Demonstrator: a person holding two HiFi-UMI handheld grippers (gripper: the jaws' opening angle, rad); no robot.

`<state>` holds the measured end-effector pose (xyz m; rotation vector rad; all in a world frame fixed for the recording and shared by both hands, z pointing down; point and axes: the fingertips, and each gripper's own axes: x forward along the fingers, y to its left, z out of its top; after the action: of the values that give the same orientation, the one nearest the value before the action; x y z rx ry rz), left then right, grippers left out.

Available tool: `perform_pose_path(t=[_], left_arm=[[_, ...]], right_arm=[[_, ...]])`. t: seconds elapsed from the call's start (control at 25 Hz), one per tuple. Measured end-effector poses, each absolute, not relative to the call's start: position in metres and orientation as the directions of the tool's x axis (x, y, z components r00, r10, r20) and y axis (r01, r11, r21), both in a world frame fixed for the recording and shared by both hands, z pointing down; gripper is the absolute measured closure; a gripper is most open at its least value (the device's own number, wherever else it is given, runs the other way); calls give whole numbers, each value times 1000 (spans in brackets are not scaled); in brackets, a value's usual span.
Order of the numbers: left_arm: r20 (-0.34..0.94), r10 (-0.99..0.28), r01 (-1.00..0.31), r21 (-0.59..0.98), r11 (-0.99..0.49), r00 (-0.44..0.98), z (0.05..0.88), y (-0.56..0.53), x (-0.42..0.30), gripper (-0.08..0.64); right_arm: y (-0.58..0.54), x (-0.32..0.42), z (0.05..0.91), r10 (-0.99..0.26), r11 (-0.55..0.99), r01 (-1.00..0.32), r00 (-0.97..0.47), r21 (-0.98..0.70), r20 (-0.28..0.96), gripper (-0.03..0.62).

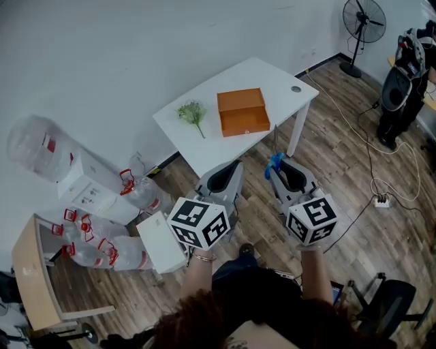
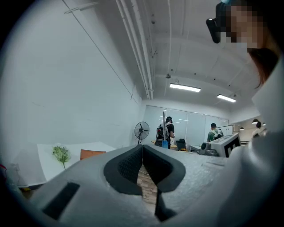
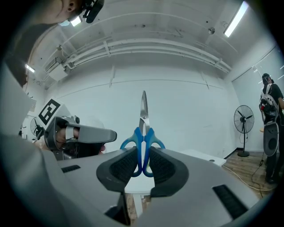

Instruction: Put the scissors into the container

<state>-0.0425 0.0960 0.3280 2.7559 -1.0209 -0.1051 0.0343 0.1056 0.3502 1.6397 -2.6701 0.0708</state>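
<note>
Scissors (image 3: 143, 128) sit pinched by their blue handles in my right gripper (image 3: 143, 166), long axis along the jaws, closed blades pointing outward (upward in its view). My left gripper (image 2: 143, 163) is pressed together. Farther off, the open orange container (image 1: 242, 112) on the white table (image 1: 204, 146) shows only its bare floor.

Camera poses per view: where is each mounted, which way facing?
Head view: on the head, steeply down at white table, orange container; forearms, left gripper, right gripper show.
Left gripper view: along its shut, empty jaws toward table, distant people.
Right gripper view: along jaws shut on scissors, facing wall; left gripper shows.
Shared: standing fan, all three.
</note>
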Motion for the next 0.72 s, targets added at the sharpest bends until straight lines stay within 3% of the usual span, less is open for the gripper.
perform_pose_path(t=[0.72], left_arm=[[15, -627, -611, 242, -754, 779, 333, 8, -64, 543]], right_arm=[[18, 26, 348, -926, 375, -927, -375, -8, 52, 517]])
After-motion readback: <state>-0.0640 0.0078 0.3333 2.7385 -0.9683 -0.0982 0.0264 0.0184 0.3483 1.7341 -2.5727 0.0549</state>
